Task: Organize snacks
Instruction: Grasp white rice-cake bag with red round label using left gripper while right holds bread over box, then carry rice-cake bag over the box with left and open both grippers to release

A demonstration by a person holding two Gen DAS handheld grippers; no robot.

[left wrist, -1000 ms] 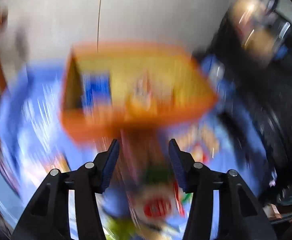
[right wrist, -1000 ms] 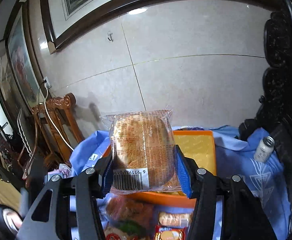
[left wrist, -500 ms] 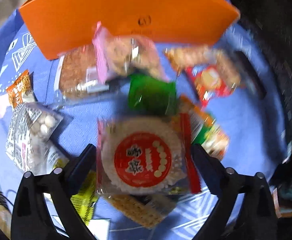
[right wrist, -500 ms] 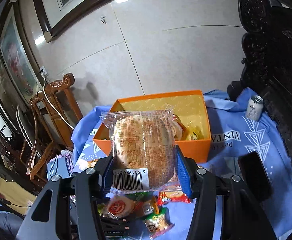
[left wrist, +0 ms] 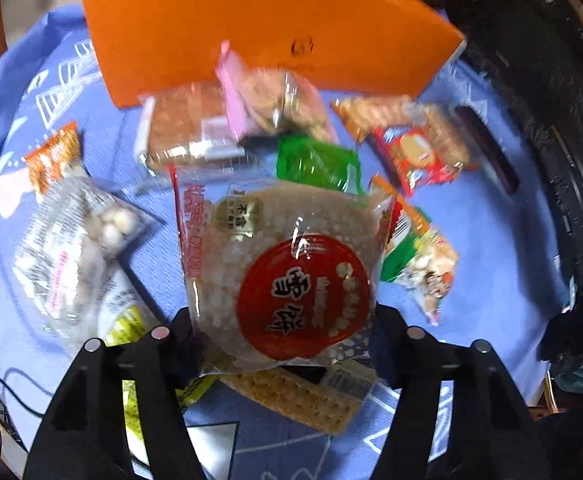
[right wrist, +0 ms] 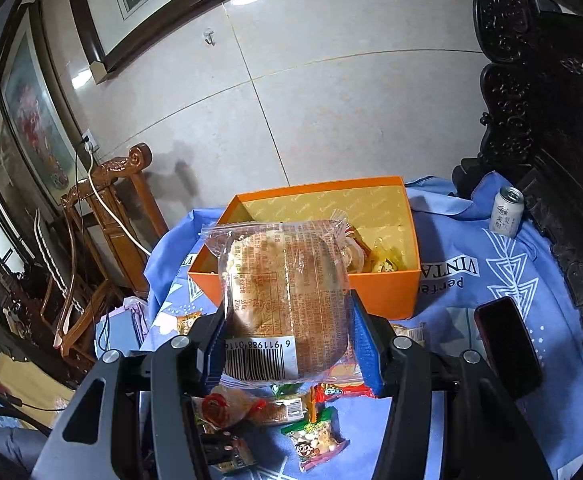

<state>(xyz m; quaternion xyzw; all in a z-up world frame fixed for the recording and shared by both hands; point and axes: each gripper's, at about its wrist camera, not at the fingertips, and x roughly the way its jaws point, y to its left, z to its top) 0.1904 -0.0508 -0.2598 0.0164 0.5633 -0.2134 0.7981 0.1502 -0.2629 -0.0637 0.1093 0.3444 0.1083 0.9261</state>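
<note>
left gripper point(left wrist: 283, 328) clamped on a clear rice cracker pack point(left wrist: 279, 272) with a round red label, held up between the two black fingers point(left wrist: 179, 340), lifted above the rest of the snacks. just beneath it a pale square cracker point(left wrist: 291, 396) on the blue cloth point(left wrist: 491, 240). further out: a green packet point(left wrist: 315, 164), a pink-edged bag point(left wrist: 267, 100), a brown wrapped bar point(left wrist: 187, 128), a red biscuit pack point(left wrist: 415, 156), a clear bag of white balls point(left wrist: 79, 240), a small orange sachet point(left wrist: 51, 152). beyond these, the near wall of the orange box point(left wrist: 251, 36).

right gripper point(right wrist: 287, 344) closed around a clear-wrapped bread pack point(right wrist: 287, 300), barcode side toward the camera, blue pads point(right wrist: 363, 344) pressing both edges. held upright in front of the orange box point(right wrist: 371, 292), which stands open with a few snacks in its right end. below the fingers, loose snack packets point(right wrist: 315, 440) on the blue cloth point(right wrist: 471, 280). dark phone point(right wrist: 507, 344) to the right, white can point(right wrist: 507, 212) at the far right corner, wooden chair point(right wrist: 107, 200) off to the left, tiled wall point(right wrist: 331, 100) behind.
</note>
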